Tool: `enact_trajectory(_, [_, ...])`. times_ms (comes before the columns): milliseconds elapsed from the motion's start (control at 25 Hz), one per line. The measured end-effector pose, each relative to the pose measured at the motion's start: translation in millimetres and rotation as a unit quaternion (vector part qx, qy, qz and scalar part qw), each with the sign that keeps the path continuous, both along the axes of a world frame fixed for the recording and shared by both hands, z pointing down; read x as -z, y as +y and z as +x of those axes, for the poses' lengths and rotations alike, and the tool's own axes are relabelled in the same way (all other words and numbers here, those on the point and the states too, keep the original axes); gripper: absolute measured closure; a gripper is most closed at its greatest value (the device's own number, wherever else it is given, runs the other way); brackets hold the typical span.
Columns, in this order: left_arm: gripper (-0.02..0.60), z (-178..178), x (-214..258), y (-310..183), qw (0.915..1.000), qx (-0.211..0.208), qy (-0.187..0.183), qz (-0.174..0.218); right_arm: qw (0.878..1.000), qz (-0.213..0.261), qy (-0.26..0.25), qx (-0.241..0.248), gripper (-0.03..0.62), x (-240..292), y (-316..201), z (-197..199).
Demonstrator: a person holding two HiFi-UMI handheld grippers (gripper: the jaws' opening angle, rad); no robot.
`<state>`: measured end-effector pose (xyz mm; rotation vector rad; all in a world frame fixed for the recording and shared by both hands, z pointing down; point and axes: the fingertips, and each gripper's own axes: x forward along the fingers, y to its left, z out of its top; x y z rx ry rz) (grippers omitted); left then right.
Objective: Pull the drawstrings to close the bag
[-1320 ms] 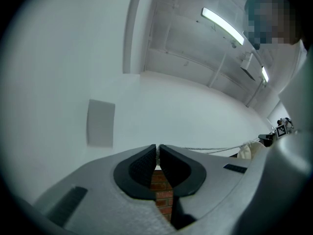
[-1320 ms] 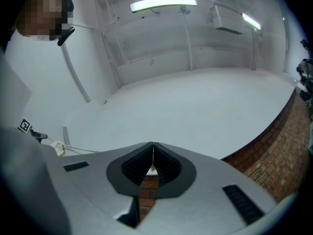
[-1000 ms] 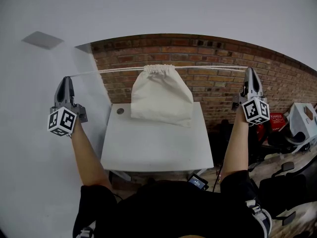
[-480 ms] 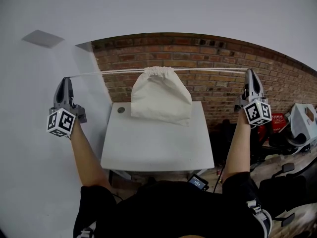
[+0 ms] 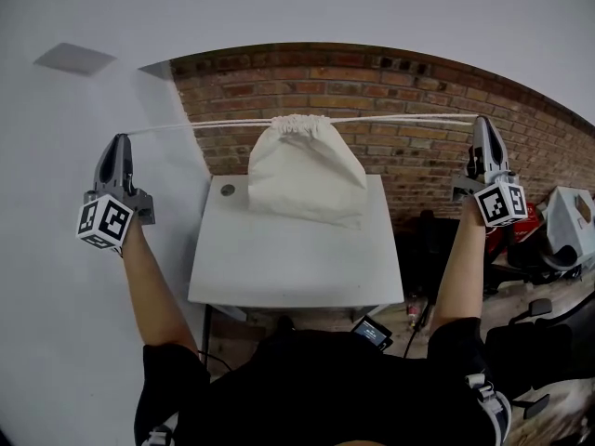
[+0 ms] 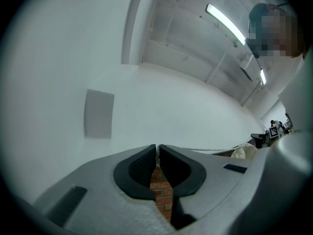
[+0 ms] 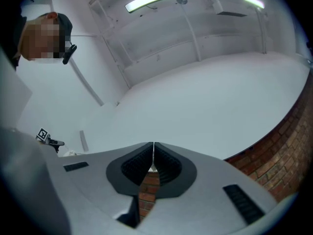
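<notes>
While the left tool (image 5: 119, 139) and right tool (image 5: 482, 122) are clamping the taut white drawstrings (image 5: 400, 119), the cream cloth bag (image 5: 302, 170) is hanging cinched over the white worktop (image 5: 293, 268); overpulling is probably risking cord slip.

- We see the left gripper (image 5: 118, 139) and the right gripper (image 5: 482, 121) in plain grey; their pads (image 6: 142, 164) are black and finely ribbed.
- Each cube (image 5: 105, 222) behind the jaws is white with black square markers.
- The drawstrings (image 5: 400, 119), running from jaws to jaws, are white.
- The bag (image 5: 305, 170), midway between the jaws, is plain cream.
- The table (image 5: 297, 268) below the jaws is white.
- The brick wall (image 5: 418, 86) beyond the jaws is red-brown with pale mortar lines.
- Our shirt (image 5: 316, 388) is black.
</notes>
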<state>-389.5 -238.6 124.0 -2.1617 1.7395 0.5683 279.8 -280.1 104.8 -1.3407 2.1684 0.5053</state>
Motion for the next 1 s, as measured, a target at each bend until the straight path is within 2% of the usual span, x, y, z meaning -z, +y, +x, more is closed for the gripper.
enact_trajectory(320, [0.546,2.6,2.7,-4.6,0.9991,-0.038,-0.003,-0.016,1.0,-0.007,0.009,0.012,0.58,4.8,0.6,4.4])
enact_trajectory(1000, [0.546,11.6,15.3,1.8,0.9978,-0.061,-0.02,-0.015,0.998,0.012,0.057,0.027,0.579,17.8,25.0,10.6])
